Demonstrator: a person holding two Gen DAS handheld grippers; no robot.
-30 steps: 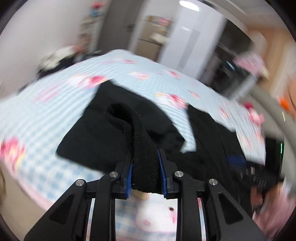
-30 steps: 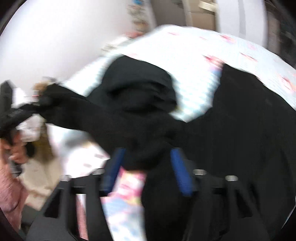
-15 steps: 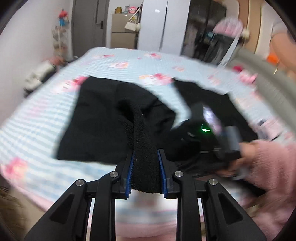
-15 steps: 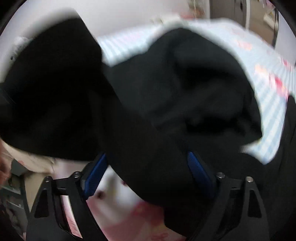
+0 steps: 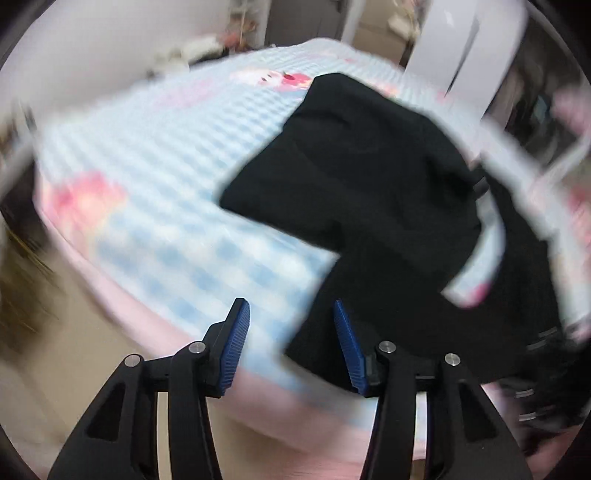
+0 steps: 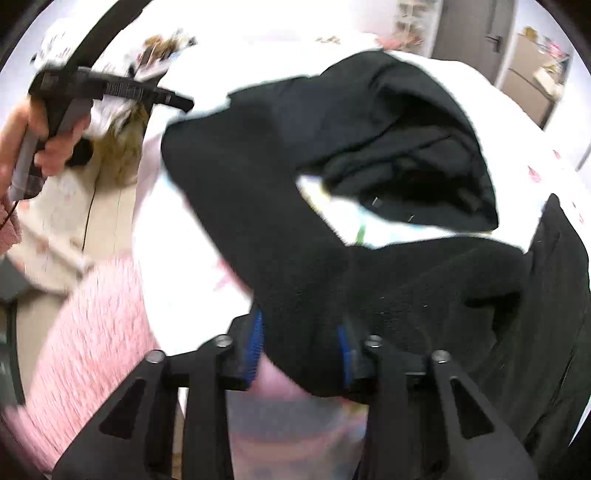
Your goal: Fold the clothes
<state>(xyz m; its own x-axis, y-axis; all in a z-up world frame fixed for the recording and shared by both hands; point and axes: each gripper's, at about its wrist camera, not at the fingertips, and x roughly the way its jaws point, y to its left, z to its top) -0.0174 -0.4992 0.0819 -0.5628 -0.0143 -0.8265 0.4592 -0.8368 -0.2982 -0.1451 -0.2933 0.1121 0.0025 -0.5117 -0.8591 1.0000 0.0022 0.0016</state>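
The left tongs (image 5: pixel 291 345) have just sprung apart, empty; the black garment (image 5: pixel 369 177) lies ahead and right on the bed (image 5: pixel 155 177). The right tongs (image 6: pixel 299 347), just closing, clamp a fold of it.

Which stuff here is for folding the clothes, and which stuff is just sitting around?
For the job:
- black garment
- right gripper, closed on its fleecy black fold
- left gripper, jaws just opened, nothing between them
- bed, the folding surface

Just lying about:
- white wardrobe
- grey door
- blurry clutter by the wall
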